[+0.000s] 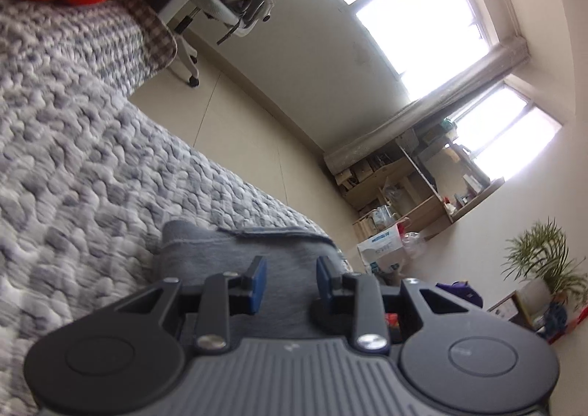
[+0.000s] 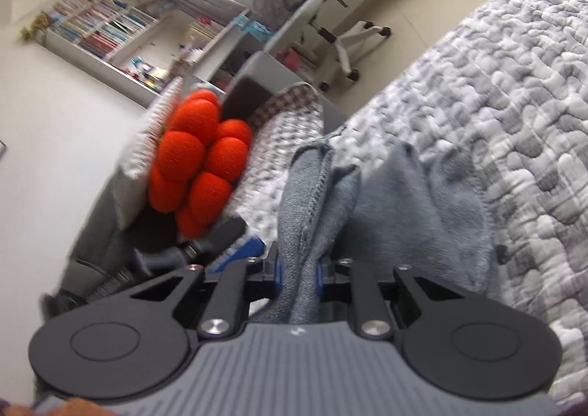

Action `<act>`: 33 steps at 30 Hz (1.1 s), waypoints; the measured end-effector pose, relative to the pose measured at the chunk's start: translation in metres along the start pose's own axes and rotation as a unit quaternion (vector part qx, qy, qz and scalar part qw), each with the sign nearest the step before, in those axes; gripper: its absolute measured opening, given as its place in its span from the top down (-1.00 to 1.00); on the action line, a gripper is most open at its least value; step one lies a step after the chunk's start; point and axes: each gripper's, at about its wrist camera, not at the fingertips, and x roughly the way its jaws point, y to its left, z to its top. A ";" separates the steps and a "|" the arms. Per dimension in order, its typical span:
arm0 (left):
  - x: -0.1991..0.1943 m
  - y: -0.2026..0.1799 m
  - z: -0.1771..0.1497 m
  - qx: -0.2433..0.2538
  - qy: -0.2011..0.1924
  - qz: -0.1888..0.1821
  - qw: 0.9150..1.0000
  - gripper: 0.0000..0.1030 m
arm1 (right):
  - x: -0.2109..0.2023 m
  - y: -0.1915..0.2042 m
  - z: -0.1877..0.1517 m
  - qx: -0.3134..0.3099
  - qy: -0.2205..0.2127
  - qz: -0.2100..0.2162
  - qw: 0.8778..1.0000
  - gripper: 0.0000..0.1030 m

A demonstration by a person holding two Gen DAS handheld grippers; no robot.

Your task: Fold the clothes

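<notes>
A grey knit garment [image 1: 235,254] lies on the quilted grey-and-white bedspread [image 1: 81,166]. My left gripper [image 1: 291,280] hovers just over it, open, its blue pads [image 1: 259,278] apart with nothing between them. In the right wrist view the same grey garment [image 2: 389,203] is bunched and lifted off the bedspread [image 2: 514,114]. My right gripper [image 2: 297,274] is shut on a gathered fold of it, and the cloth rises in folds from between the blue pads [image 2: 278,274].
An orange knotted cushion [image 2: 198,158] rests at the head of the bed beside a checked pillow [image 2: 283,103]. A white office chair [image 2: 323,0] piled with clothes stands on the floor. Shelves [image 1: 400,192], a box [image 1: 382,243] and a potted plant [image 1: 544,258] line the far wall.
</notes>
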 end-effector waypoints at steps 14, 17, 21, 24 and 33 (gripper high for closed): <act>0.004 -0.027 -0.031 0.126 0.031 0.003 0.992 0.44 | -0.039 -0.053 0.025 0.103 0.005 0.050 0.993 0.62; 0.008 -0.030 -0.037 0.143 0.042 0.005 0.989 0.44 | -0.039 -0.058 0.025 0.095 0.011 0.031 0.995 0.62; 0.012 -0.030 -0.038 0.149 0.046 0.008 0.988 0.43 | -0.033 -0.057 0.018 0.047 0.020 -0.014 0.999 0.55; 0.009 -0.032 -0.037 0.151 0.044 0.006 0.988 0.43 | -0.036 -0.054 0.017 0.035 0.020 -0.013 0.999 0.46; -0.009 -0.051 -0.047 0.213 0.061 -0.033 0.975 0.44 | -0.071 -0.025 0.019 -0.076 -0.006 -0.052 0.996 0.18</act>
